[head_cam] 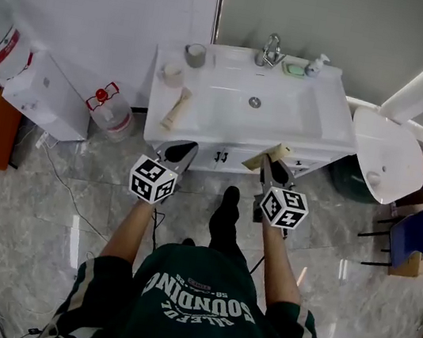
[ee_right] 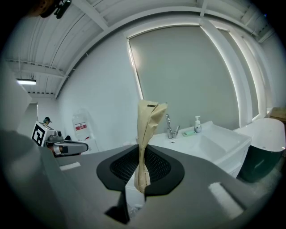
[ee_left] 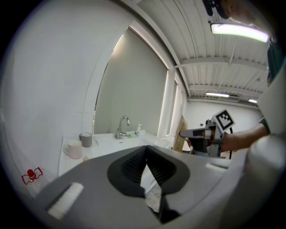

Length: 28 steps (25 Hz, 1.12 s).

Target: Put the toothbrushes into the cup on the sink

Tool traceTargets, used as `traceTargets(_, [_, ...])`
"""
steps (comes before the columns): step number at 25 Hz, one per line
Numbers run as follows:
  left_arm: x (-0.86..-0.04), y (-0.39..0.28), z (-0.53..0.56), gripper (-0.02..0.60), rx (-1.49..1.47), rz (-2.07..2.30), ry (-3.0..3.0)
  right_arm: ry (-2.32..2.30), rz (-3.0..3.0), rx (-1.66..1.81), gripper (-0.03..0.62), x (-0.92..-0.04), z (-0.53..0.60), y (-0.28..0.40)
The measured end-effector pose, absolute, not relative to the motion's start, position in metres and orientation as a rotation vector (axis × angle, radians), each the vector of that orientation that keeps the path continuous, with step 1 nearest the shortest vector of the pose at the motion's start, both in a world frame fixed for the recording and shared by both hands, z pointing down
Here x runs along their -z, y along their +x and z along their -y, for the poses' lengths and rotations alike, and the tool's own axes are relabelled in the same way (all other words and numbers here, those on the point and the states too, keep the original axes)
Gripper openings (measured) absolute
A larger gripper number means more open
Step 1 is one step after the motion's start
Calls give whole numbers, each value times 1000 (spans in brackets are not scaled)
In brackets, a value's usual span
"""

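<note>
The jaws of the right gripper (ee_right: 142, 154) are clenched on a wrapped toothbrush (ee_right: 147, 129); the left gripper (ee_left: 146, 152) is closed, empty. A second toothbrush (head_cam: 176, 109) is left on the sink (head_cam: 324, 119), centre-left; none is seen in the cup (head_cam: 195, 55).

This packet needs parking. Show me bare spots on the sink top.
Bare: the strip right of the basin, before the soap bottle. Crowded: the left side, with grey cup, mug and wrapped packet; the back rim by the faucet.
</note>
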State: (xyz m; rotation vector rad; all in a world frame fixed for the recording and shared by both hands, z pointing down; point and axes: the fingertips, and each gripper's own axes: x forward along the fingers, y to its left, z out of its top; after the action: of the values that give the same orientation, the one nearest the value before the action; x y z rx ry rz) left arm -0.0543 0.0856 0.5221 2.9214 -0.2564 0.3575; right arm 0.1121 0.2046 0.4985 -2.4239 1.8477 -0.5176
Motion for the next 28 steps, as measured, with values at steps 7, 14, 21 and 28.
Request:
traceTargets(7, [-529,-17,-41,51,-381,302,2910,-2387,-1886,536,44,-507,-154,151])
traceTargets(14, [-526,40,7,51,-385,362,2891,-2353,-1954,557,44,-508,-94,213])
traceTargets(21, [-514,102,67,51,-364,485,2862,-2284,-2079,556,44,-500,-19,281])
traceTargets(28, [-508,139,119,51,-353,641,2815,-2170,-2274,562,44,-498,53,314])
